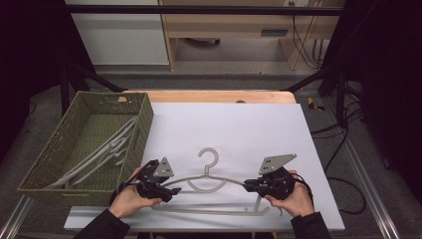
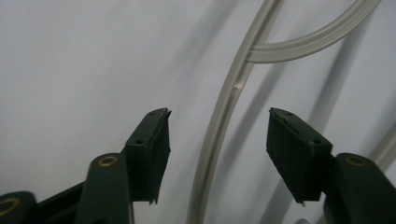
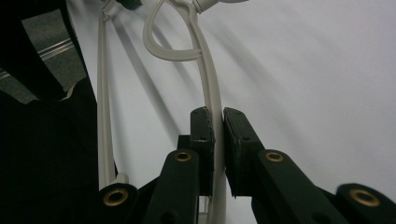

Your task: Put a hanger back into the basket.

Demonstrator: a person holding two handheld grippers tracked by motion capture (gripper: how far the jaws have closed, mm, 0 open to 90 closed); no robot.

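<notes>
The left claw [image 2: 217, 140] stands half open astride the hanger [image 1: 209, 185]'s left arm, pads clear, while the right claw [image 3: 218, 135] pinches its right arm, so the hanger's long axis spans both claws across the table [image 1: 249, 124] beside the basket [image 1: 45, 164].

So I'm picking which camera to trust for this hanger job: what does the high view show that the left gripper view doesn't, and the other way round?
High view alone: the whole grey hanger with its hook, the woven basket holding more hangers, both hands, and the right tool clamped on the hanger's right shoulder. Left gripper view alone: the left tool up close, with a clear gap between each pad and the hanger arm running between its jaws, so no grip yet. Both share: that hanger and the white tabletop.
</notes>
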